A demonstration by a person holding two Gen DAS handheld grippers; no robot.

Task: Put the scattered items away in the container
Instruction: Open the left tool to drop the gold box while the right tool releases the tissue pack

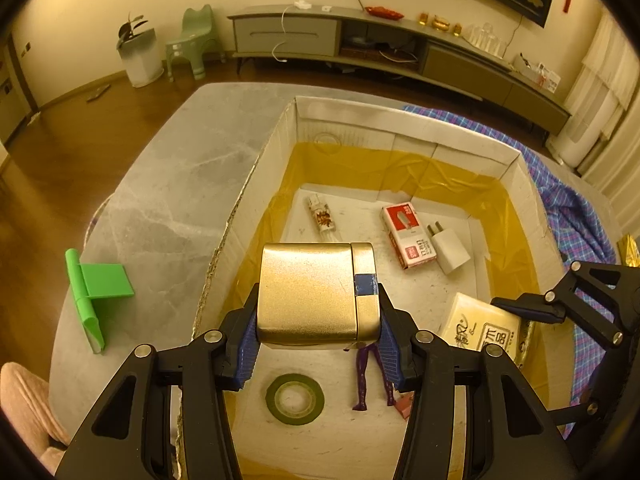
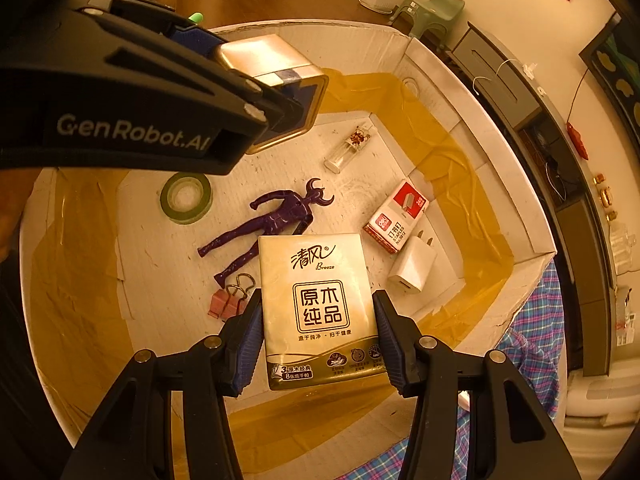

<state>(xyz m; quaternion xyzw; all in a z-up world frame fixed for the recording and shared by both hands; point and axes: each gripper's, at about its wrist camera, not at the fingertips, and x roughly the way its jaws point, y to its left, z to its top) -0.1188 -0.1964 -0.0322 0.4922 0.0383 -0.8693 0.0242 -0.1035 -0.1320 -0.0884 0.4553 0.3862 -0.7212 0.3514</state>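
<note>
The gold box sits clamped between the blue pads of the left gripper, held above the floor of the cardboard container, near its left wall. The tissue pack is pinched the same way in the right gripper, hanging over the container's near right side; in the left wrist view it shows as a pale packet beside the right gripper's black linkage.

Below them the container already holds a roll of green tape, a purple figurine, a pink binder clip, a small glass bottle, a red and white staple box and a white charger plug. Outside it, a green plastic bracket lies on the grey marble table, well apart from the box wall, and a blue plaid cloth drapes along the far right side.

The step in hand looks like the drop-off: both items are carried in over the container and neither is set down yet. The next move calls for lowering each onto a bare patch of floor, the gold box clear of the tape and figurine directly under it, then parting the fingers. The green bracket seems the one piece left to fetch
</note>
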